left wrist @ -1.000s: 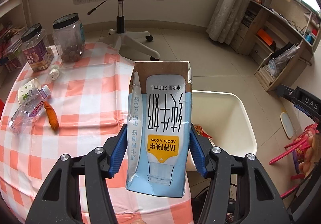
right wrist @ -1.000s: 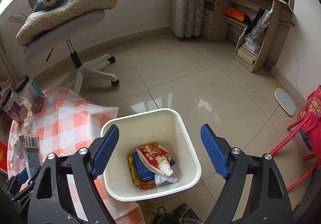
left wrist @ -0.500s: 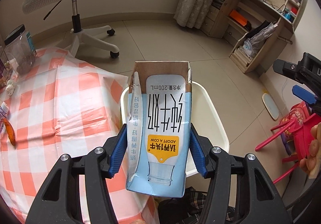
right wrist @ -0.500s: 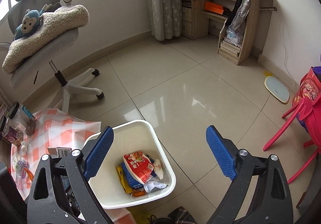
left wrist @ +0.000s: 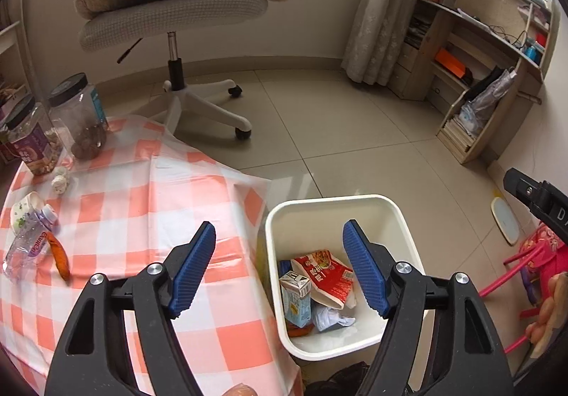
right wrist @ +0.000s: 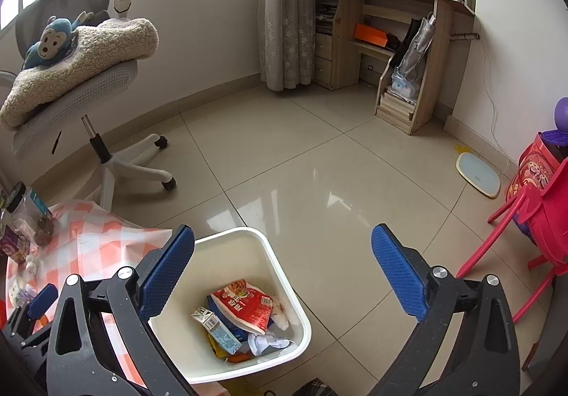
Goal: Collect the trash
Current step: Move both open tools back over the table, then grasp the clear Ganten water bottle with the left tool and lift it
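Carton (left wrist: 296, 300) of milk lies tilted in the white bin (left wrist: 404, 232), leaning against a red snack packet (left wrist: 328, 277), with crumpled white paper (left wrist: 330, 318) just beside it at the bottom. In the right view the carton (right wrist: 216, 326) sits left of the red packet (right wrist: 243, 303) in the bin (right wrist: 284, 275). Left gripper (left wrist: 280, 271) hangs above the bin's near edge, jaws opening with nothing between them. Right gripper (right wrist: 282, 275) is also over the bin, jaws opening wide and empty. The bin stands on the tiled floor beside the table (left wrist: 117, 204) with its orange-checked cloth. On the cloth lie a clear bottle (left wrist: 26, 247), an orange peel (left wrist: 60, 256) and 2 black-lidded jars (left wrist: 76, 115)
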